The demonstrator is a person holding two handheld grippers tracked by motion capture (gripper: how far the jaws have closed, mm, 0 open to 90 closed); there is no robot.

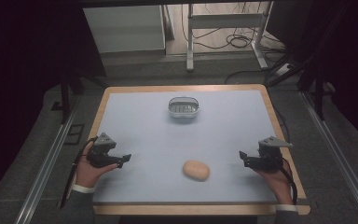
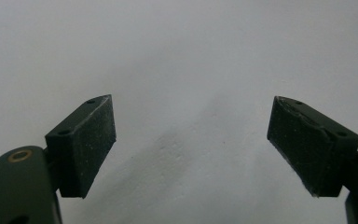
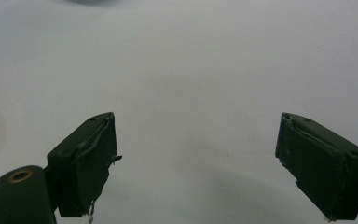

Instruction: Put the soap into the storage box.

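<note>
A tan oval bread roll (image 1: pixel 196 170) lies on the pale blue table mat (image 1: pixel 158 135), near the front and right of centre. A small metal wire basket (image 1: pixel 183 107) stands at the back middle. My left gripper (image 1: pixel 125 159) hovers at the front left, pointing right, open with nothing between its pads (image 2: pixel 86 144). My right gripper (image 1: pixel 243 157) is at the front right, pointing left toward the roll and a short way from it. Its jaws stand wide apart with only bare mat between the pads (image 3: pixel 88 163).
The mat sits on a wooden-edged table (image 1: pixel 279 135). Dark floor with metal rails (image 1: pixel 46 158) runs along both sides. A white frame's legs (image 1: pixel 190 42) and cables lie beyond the far edge.
</note>
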